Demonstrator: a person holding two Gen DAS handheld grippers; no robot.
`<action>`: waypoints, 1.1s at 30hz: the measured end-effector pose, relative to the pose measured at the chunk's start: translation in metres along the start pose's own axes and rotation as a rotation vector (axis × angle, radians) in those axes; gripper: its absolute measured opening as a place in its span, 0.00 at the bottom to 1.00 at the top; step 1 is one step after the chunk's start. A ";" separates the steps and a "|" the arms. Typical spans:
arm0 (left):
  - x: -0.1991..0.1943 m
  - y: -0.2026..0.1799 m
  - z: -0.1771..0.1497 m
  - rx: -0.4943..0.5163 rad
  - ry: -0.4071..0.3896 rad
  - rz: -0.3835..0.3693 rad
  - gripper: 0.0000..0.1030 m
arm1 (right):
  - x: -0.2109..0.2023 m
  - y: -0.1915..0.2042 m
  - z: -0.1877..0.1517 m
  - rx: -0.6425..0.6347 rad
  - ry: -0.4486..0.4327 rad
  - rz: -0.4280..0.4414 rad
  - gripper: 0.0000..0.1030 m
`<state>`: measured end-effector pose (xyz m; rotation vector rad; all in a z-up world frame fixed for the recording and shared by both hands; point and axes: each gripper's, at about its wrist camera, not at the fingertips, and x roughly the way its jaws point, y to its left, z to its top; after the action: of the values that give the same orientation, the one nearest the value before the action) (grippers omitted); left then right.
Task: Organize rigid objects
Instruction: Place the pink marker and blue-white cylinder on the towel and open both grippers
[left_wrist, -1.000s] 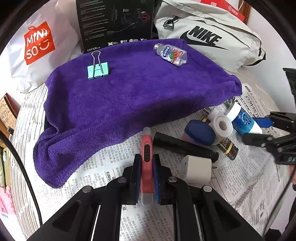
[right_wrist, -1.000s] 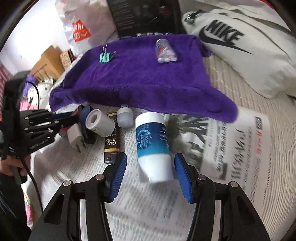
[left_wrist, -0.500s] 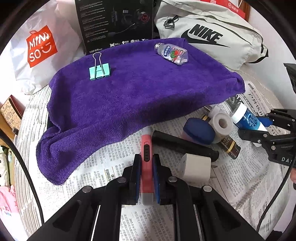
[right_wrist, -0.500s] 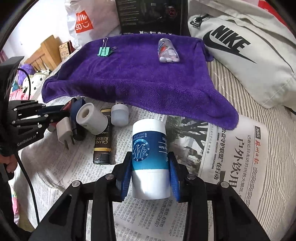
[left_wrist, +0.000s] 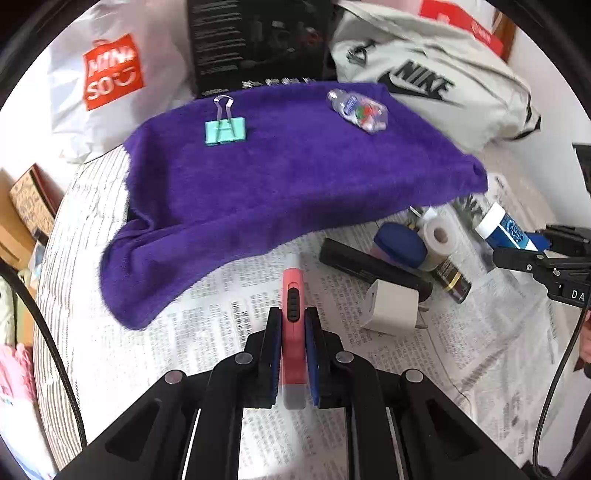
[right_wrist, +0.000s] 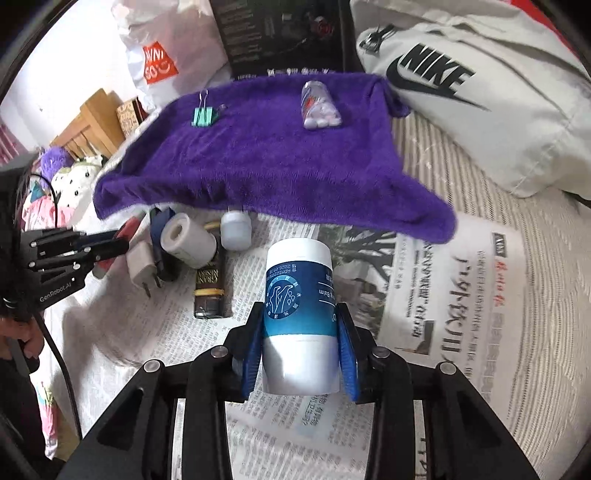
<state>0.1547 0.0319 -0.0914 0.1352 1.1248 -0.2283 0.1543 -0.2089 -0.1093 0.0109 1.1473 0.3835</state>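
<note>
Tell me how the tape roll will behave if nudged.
The tape roll lies on its side, so it would probably roll. It looks hollow, likely light. The brown bottle and charger beside it may stop it.

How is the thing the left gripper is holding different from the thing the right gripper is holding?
The left gripper holds a slim pink utility knife; the right gripper holds a fat white tube with a blue label. The knife is flat and narrow, so the left fingers sit nearly together, while the round tube keeps the right fingers wide apart. The knife has a black slider; the tube carries printed text. Both point forward along the fingers, above the newspaper.
</note>
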 end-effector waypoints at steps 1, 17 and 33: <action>-0.005 0.003 0.000 -0.010 -0.007 0.002 0.12 | -0.004 0.000 0.001 0.001 -0.005 0.008 0.36; -0.043 0.039 0.029 -0.070 -0.077 -0.011 0.12 | -0.035 0.004 0.039 -0.012 -0.072 0.034 0.36; -0.033 0.058 0.076 -0.077 -0.099 0.016 0.12 | -0.035 -0.006 0.087 0.006 -0.089 0.002 0.36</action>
<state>0.2225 0.0751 -0.0292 0.0643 1.0320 -0.1753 0.2209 -0.2093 -0.0434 0.0344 1.0601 0.3776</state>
